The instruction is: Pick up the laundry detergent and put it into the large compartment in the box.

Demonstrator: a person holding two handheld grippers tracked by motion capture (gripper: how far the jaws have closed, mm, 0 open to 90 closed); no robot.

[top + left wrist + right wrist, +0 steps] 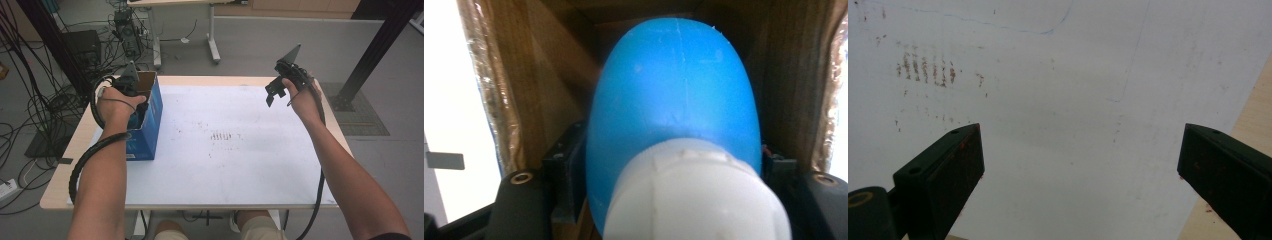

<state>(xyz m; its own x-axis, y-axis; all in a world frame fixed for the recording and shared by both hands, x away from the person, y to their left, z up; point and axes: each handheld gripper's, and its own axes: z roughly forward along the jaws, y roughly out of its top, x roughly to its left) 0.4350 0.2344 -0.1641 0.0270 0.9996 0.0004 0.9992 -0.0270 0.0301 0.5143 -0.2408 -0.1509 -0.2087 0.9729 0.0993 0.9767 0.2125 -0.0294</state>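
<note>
A blue bottle (674, 90) with a white cap (694, 195) lies between the jaws of my left gripper (674, 170), its sides up against both pads. It is down inside an open blue cardboard box (150, 125) at the table's left side, whose brown inner walls (539, 90) surround the bottle. The person's left hand (117, 107) reaches into the box from above. My right gripper (275, 92) hovers over the table's far right. In the right gripper view its jaws (1080, 150) stand wide apart, with nothing between them.
A white sheet (240, 165) with faint brown marks (222, 136) covers most of the wooden table (70, 165). Cables (30, 100) and equipment crowd the floor at the left. A black post (372, 50) stands beyond the right far corner.
</note>
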